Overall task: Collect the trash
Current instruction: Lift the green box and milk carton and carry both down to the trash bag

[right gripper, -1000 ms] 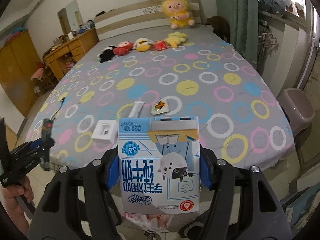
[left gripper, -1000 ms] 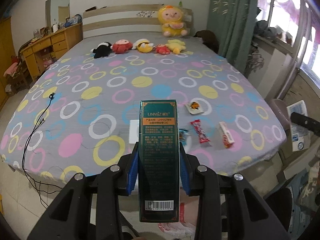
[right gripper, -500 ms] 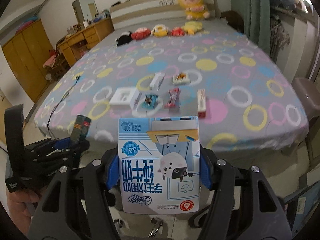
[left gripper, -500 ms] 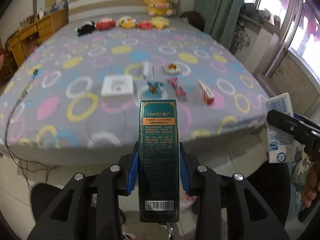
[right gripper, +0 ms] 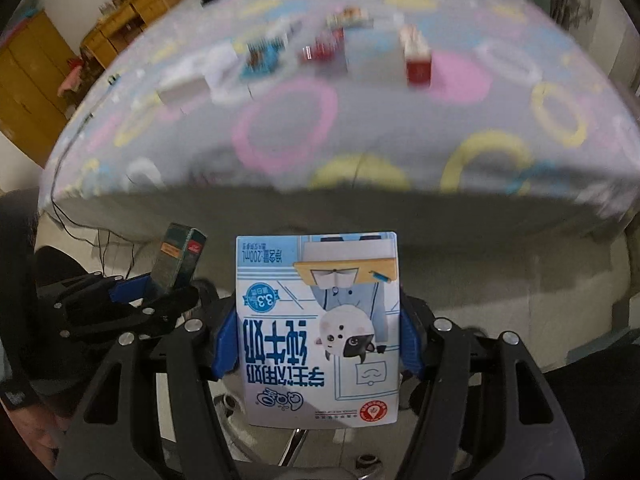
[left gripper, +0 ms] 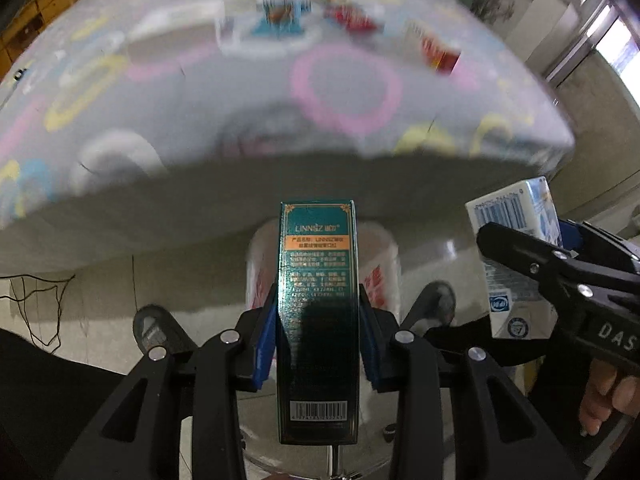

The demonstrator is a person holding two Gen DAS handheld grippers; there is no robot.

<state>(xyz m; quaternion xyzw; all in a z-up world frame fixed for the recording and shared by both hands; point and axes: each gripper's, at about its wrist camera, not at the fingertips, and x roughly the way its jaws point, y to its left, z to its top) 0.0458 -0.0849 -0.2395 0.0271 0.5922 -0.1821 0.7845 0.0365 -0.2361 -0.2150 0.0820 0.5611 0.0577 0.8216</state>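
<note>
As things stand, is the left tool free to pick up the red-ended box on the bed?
Probably not: the left tool is shut on the green box and off the bed, apart from the red-ended box.

Readable on the green box point(left gripper: 318, 320): "LINNSZ" near the top, barcode near the bottom. On the milk carton point(right gripper: 318, 332), printed upside down: "200mL", "3.3", large blue Chinese characters. On the right gripper point(left gripper: 560, 276) body: "DAS", cut off. Smaller print too fine to read.

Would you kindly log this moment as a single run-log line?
left gripper: shut on green box | right gripper: shut on milk carton | below: plastic bag | bed: wrappers left
</note>
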